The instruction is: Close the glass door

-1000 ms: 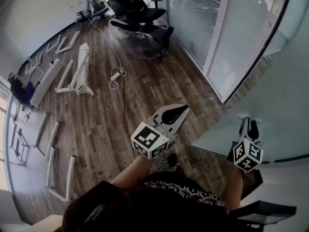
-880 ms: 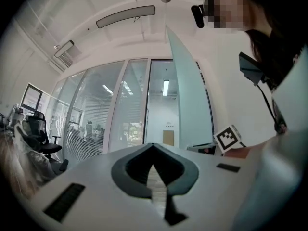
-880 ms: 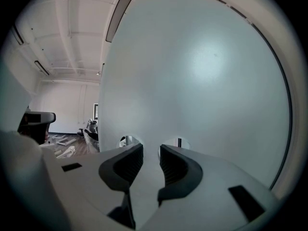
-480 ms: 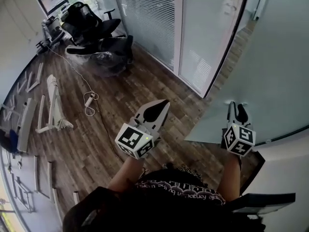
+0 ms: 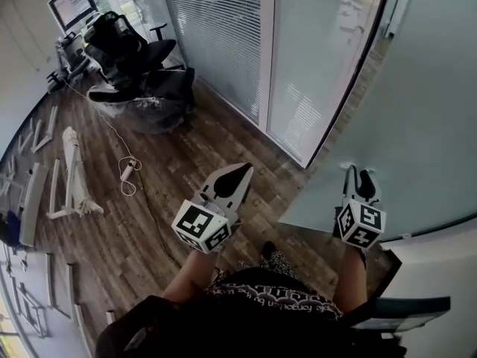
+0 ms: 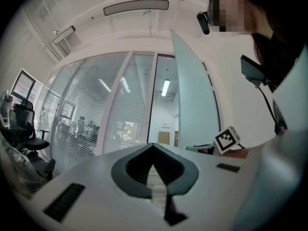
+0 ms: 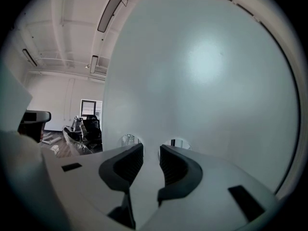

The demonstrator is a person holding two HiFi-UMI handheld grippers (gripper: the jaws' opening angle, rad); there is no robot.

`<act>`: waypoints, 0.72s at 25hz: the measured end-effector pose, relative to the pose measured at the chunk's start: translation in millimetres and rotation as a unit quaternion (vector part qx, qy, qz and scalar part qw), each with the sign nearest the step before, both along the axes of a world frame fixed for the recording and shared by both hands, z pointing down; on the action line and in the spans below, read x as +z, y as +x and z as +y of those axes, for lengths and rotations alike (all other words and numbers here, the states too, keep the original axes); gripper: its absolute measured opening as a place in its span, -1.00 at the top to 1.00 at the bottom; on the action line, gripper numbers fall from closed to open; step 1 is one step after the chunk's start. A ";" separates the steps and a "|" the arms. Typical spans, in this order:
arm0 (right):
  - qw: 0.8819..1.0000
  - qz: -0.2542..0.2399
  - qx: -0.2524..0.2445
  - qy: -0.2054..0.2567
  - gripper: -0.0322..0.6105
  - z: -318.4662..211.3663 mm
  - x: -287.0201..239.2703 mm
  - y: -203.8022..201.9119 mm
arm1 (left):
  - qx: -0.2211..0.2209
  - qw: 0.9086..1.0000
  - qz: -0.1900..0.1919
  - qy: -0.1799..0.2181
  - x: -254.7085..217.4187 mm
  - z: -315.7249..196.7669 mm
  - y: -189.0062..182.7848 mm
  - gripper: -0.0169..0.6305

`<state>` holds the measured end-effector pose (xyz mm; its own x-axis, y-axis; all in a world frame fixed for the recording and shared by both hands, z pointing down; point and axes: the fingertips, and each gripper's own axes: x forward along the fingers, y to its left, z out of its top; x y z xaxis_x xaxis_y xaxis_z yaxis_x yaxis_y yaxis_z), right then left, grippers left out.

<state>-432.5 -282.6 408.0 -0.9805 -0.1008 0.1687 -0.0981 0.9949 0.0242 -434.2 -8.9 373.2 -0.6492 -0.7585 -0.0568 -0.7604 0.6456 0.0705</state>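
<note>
Looking down, I see my right hand-held gripper [image 5: 356, 177] right up at the frosted glass door [image 5: 425, 110] — jaws a little apart, nothing between them. My left hand-held gripper [image 5: 238, 174] hangs over the wood floor [image 5: 149, 222], jaws pressed together, empty. The door stands swung away from its dark frame [image 5: 350, 80].

Two grippers [image 5: 240, 173] [image 5: 356, 177], one glass door [image 5: 417, 118], one monitor [image 5: 72, 2]
</note>
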 end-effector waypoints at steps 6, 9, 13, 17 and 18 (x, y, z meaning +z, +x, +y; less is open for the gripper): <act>1.000 -0.005 0.002 0.009 0.56 -13.4 -3.9 -39.6 | -0.003 1.000 -0.020 -0.006 -13.7 -24.2 -51.2 0.94; 1.000 -0.003 0.004 0.008 0.56 -22.3 -4.0 -59.7 | -0.005 1.000 -0.021 -0.010 -15.7 -37.6 -72.5 0.94; 1.000 -0.003 0.014 0.002 0.56 -35.7 -5.1 -87.4 | 0.001 1.000 -0.021 -0.016 -14.5 -54.8 -94.0 0.94; 1.000 -0.002 0.023 -0.002 0.57 -46.9 -3.9 -111.8 | 0.006 1.000 -0.005 -0.009 -4.4 -61.7 -114.5 0.94; 1.000 -0.002 0.025 -0.002 0.57 -50.3 -3.6 -118.1 | 0.007 1.000 -0.003 -0.008 -3.7 -64.6 -121.5 0.94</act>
<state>-550.7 -332.9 404.5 -0.9750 -0.1490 0.1648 -0.1478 0.9888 0.0190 -555.6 -73.4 369.5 -0.6376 -0.7688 -0.0495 -0.7703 0.6353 0.0557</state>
